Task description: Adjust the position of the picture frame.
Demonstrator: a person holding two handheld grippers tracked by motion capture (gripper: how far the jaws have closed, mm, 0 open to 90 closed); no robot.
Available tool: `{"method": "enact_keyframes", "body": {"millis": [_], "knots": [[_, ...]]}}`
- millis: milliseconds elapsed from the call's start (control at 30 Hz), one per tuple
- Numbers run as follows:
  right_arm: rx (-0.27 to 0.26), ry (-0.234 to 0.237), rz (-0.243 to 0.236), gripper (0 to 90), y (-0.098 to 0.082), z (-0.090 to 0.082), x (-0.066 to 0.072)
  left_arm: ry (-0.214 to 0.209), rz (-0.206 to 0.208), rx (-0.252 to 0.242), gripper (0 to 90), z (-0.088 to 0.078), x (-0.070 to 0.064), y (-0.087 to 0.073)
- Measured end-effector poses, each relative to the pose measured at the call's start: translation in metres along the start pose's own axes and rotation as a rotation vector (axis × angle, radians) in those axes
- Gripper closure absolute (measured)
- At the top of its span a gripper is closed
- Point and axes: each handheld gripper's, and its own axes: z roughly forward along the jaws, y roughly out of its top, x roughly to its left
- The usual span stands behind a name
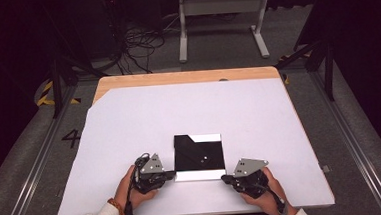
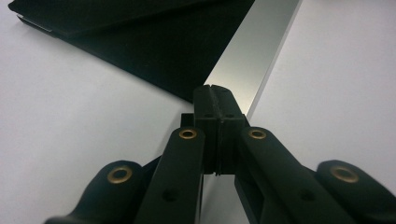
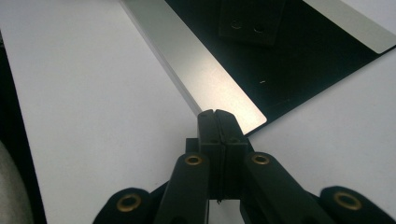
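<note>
I see a flat black square sheet (image 1: pixel 198 154) lying on the white-covered tabletop (image 1: pixel 129 121), near the front edge and roughly centred between my 2 hands. It has a pale silvery strip (image 1: pixel 200 175) along its near edge and a small pale corner at its far right.

My left gripper (image 1: pixel 171 175) sits at the sheet's near left corner, jaws pressed fully together with nothing visible between them. In the left gripper view the closed tips (image 2: pixel 212 91) rest right at the end of the silvery strip (image 2: pixel 254 51), with the black surface (image 2: pixel 154 51) spreading away to the left.

My right gripper (image 1: pixel 225 177) sits at the near right corner, jaws likewise closed flat against each other. In the right gripper view the tips (image 3: pixel 215 115) meet the strip's (image 3: pixel 196 65) corner; whether they touch it, I cannot tell.
</note>
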Motion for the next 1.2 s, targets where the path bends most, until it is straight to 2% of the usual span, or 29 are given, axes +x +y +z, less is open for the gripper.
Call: {"method": "enact_keyframes", "body": {"millis": [133, 267, 500, 733, 1067, 1200], "knots": [[0.003, -0.008, 0.001, 90.0, -0.001, -0.001, 0.0, 0.005, 0.009, 0.005, 89.8, 0.0, 0.0, 0.0], [-0.021, -0.013, 0.004, 90.0, 0.001, -0.008, 0.0, 0.003, 0.027, 0.01, 88.6, -0.004, -0.002, 0.0], [-0.057, -0.026, 0.01, 90.0, 0.001, -0.018, -0.005, 0.01, 0.042, -0.025, 88.6, -0.019, -0.003, -0.003], [-0.067, -0.058, 0.015, 89.6, -0.001, -0.025, -0.01, 0.021, 0.055, -0.05, 87.8, -0.03, -0.005, -0.006], [-0.087, -0.074, 0.034, 88.0, -0.003, -0.032, -0.016, 0.049, 0.031, -0.091, 85.5, -0.048, -0.005, -0.016], [-0.085, -0.075, 0.04, 86.6, -0.004, -0.032, -0.018, 0.062, 0.022, -0.1, 81.6, -0.054, -0.004, -0.021]]}}
